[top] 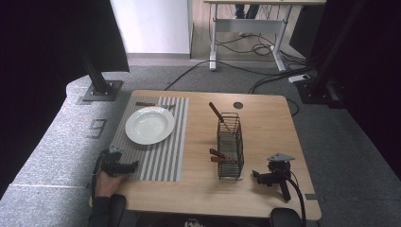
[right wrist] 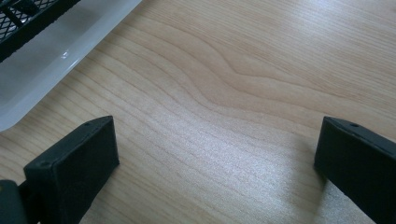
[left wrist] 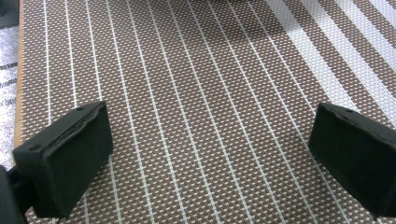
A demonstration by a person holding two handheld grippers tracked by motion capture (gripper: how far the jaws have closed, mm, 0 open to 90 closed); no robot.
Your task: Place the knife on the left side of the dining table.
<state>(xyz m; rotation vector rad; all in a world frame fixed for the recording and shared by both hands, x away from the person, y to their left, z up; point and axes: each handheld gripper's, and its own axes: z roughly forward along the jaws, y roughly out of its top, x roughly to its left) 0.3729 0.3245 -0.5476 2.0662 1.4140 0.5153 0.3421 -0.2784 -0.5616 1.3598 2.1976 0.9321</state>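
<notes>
Black jaws stand wide apart on both tongs, with nothing between them. The left gripper (top: 124,166), held in a hand (top: 107,183), sits low over the near left corner of a striped placemat (left wrist: 196,93). Just beyond it on that mat lies a white plate (top: 149,125), and past the plate a brown-handled utensil (top: 146,104). The right gripper (top: 259,178) rests on the wooden table (right wrist: 243,74) near its front right edge. Just to its left stands a black wire basket (top: 231,142) on a white tray (right wrist: 60,56), with brown handles (top: 217,156) poking from it.
</notes>
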